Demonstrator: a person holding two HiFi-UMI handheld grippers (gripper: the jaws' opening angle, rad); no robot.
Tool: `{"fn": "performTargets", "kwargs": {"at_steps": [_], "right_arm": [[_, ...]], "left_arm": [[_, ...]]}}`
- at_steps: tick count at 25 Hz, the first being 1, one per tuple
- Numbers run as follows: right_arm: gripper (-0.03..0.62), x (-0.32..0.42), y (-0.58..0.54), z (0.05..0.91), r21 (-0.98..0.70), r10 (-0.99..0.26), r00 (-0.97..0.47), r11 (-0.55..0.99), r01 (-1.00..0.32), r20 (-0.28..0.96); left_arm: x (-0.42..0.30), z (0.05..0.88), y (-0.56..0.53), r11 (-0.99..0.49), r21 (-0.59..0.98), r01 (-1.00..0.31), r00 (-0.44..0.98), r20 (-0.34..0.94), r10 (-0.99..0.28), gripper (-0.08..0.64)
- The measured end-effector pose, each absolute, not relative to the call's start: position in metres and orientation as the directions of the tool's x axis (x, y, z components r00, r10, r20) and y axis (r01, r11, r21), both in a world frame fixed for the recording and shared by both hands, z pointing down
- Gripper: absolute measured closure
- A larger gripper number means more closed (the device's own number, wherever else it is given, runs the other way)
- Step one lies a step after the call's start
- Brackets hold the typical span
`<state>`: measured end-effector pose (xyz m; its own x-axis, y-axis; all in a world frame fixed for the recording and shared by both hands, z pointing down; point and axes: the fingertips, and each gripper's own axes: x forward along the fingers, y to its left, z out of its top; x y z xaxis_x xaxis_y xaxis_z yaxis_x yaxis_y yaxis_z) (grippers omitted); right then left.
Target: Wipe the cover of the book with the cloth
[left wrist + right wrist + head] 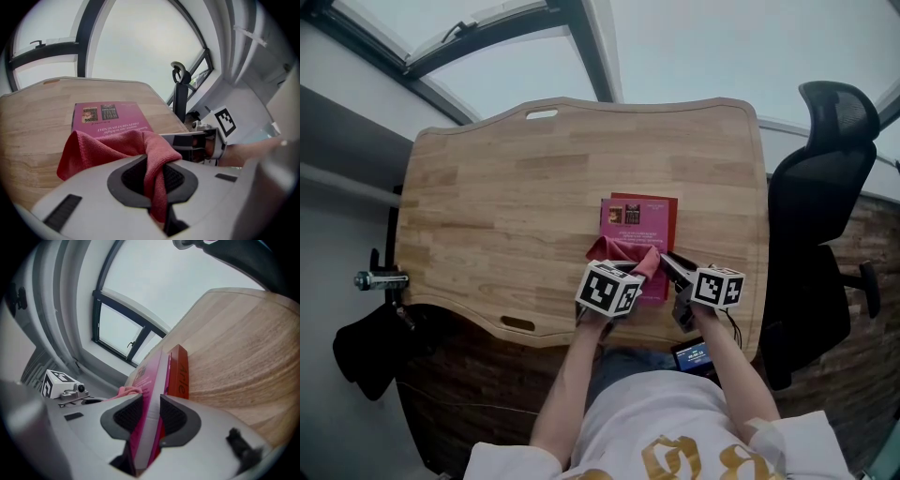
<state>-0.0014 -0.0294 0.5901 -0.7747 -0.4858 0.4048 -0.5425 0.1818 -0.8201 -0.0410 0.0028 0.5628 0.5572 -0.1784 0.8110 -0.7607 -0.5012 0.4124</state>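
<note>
Nearest the camera, the person's forearms (pixel 572 375) reached forward from a white shirt, and a small lit screen (pixel 692 354) sat low between them, just under the desk's near edge. The left gripper (pixel 157 183) was clamped on a red cloth (pixel 110 147): a fold of it ran down between the dark pads, pinched tight, and the rest spilled forward in a loose heap. The right gripper (pixel 149 416), just beside the left, had its jaws closed on the near edge of a pink book (pixel 151 376), one pad on each face of the cover.

The heap of cloth lay on the near left part of that pink book's cover, touching it. The pink book rested on top of a red book (pixel 667 217), which showed along its right side and far edge. Both lay on the near right part of a light wooden desk (pixel 497 197). A black office chair (pixel 816 206) stood off the desk's right end. Beyond the desk, dark window frames (pixel 586 37) crossed pale glass.
</note>
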Motion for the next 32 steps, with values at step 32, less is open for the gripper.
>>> {"fn": "performTargets", "kwargs": {"at_steps": [32], "right_arm": [[0.469, -0.002, -0.029, 0.588, -0.772, -0.49, -0.755, 0.226, -0.593, 0.436]], "left_arm": [[-0.035, 0.561, 0.037, -0.502, 0.52, -0.691, 0.609, 0.793, -0.017, 0.515]]}}
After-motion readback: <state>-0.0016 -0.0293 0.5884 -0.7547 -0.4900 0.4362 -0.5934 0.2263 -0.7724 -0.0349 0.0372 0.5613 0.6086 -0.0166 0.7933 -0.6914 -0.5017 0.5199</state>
